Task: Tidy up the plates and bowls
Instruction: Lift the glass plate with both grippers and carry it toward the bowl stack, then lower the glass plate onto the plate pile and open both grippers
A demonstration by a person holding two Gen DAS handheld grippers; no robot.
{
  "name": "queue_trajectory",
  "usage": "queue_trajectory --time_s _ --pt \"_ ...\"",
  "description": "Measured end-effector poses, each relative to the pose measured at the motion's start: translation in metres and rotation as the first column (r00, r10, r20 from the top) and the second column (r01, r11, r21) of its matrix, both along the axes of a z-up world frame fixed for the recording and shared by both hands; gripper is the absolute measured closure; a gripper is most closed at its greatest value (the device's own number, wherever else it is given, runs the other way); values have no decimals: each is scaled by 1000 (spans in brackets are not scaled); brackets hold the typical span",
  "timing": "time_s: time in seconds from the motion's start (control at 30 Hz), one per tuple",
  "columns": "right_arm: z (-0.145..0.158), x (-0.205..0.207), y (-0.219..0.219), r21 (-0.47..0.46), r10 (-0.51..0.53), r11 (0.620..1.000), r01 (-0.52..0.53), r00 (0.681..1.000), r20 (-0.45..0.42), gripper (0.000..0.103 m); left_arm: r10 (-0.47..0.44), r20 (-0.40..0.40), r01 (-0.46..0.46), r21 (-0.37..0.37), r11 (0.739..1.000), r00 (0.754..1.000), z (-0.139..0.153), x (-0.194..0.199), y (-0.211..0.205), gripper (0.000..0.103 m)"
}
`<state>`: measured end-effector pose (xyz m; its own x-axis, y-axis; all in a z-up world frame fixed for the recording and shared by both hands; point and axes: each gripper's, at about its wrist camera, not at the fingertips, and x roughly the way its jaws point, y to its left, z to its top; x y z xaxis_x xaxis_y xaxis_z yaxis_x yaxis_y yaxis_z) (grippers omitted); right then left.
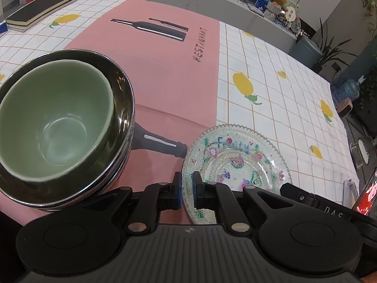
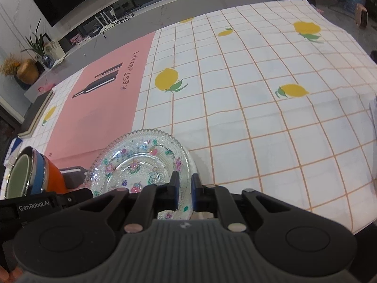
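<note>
A clear glass plate (image 1: 238,162) with painted flowers lies on the tablecloth, also in the right wrist view (image 2: 139,162). My left gripper (image 1: 186,188) is shut on the plate's left rim. My right gripper (image 2: 185,192) is shut on its right rim. A green bowl (image 1: 54,122) sits nested in a stack of steel bowls (image 1: 117,108) just left of the plate. In the right wrist view the stack (image 2: 35,176) shows blue and orange outsides, and the left gripper's body (image 2: 42,204) lies in front of it.
A pink mat (image 1: 165,70) with printed bottles lies on the checked lemon tablecloth (image 2: 259,118). Dark books (image 1: 40,7) rest at the far left corner. The table's front edge (image 2: 329,224) is close on the right. A shelf with clutter (image 1: 278,7) runs behind.
</note>
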<state>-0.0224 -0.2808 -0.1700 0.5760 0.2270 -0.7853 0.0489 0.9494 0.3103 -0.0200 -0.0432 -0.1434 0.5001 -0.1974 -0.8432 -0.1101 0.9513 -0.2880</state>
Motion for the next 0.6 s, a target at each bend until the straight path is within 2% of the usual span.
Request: queue_trajectory --time_s 0.27,0.47,0.53,0.6 --pt "2 1 6 -53 14 999 -15 1000 -10 96 -32 1 32 50 998 999 3 1 -7 94" --pt "2 0 5 -42 9 999 -10 1000 -13 92 -66 3 65 88 994 998 4 1 -12 92" --pt "3 -1 5 -49 7 999 -7 1000 -9 92 -68 2 67 100 993 998 4 1 -13 86" --pt "5 -2 6 -63 5 998 -5 1000 -3 84 -71 2 70 112 991 997 4 0 -14 78"
